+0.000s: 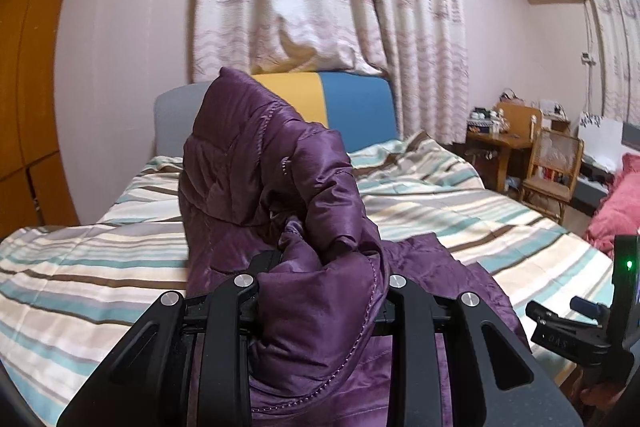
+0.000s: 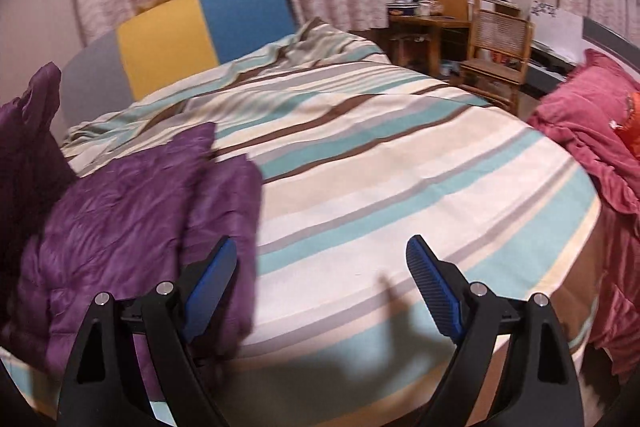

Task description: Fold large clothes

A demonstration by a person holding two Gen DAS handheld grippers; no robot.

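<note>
A purple quilted jacket (image 1: 280, 167) rises in a bunched heap in front of the left wrist camera, lifted off the striped bed cover (image 1: 80, 267). My left gripper (image 1: 324, 279) is shut on a fold of it, and the fabric hides the fingertips. In the right wrist view the rest of the jacket (image 2: 120, 207) lies spread on the left side of the bed. My right gripper (image 2: 322, 247) stands open just right of the jacket's edge, over the bare striped cover (image 2: 400, 167), with nothing between its blue pads (image 2: 432, 279).
A grey, yellow and blue headboard (image 2: 168, 39) and curtains back the bed. A pink-red blanket (image 2: 592, 131) lies heaped at the bed's right edge. A wooden chair (image 2: 496, 51) and a cluttered desk (image 2: 424, 19) stand beyond. An orange wardrobe (image 1: 24, 67) is at the left.
</note>
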